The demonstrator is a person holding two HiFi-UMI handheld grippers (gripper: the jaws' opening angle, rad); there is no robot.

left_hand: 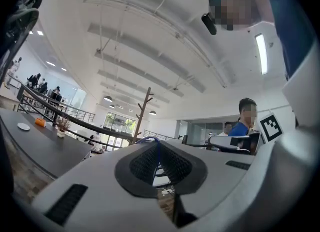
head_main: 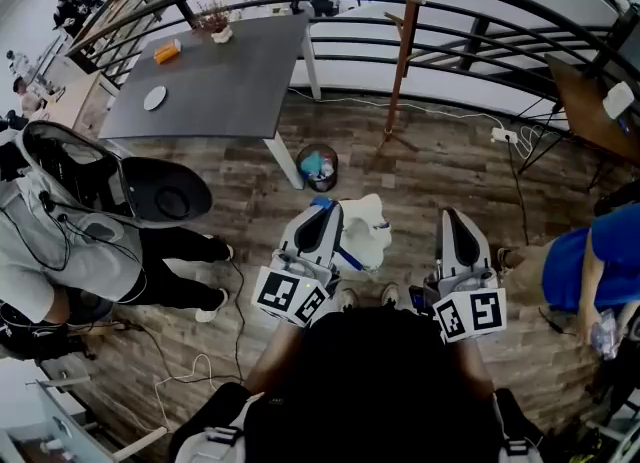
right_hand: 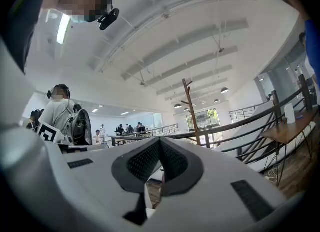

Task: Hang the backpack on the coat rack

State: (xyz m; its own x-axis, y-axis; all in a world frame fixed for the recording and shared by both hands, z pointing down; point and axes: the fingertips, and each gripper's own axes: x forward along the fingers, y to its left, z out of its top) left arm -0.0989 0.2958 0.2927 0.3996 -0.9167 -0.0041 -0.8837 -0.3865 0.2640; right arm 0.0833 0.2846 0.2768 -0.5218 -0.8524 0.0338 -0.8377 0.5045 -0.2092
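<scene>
A white backpack [head_main: 367, 236] with blue trim hangs low over the wooden floor, just right of my left gripper [head_main: 322, 209]. In the left gripper view that gripper [left_hand: 157, 148] is shut on the backpack's thin blue strap [left_hand: 157, 146], which runs up between the dark pads. The wooden coat rack [head_main: 404, 41] stands ahead by the railing, and it also shows as a branched pole [left_hand: 142, 111] in the left gripper view. My right gripper [head_main: 452, 219] is held beside the backpack. Its jaws [right_hand: 160, 148] are shut with nothing between them, and the coat rack [right_hand: 191, 109] rises beyond.
A dark grey table [head_main: 225, 76] with a plate and an orange object stands far left. A small bin [head_main: 318, 165] sits by its leg. A curved black railing [head_main: 470, 26] runs behind the rack. One person [head_main: 70, 241] stands at left, another in blue [head_main: 590, 271] at right.
</scene>
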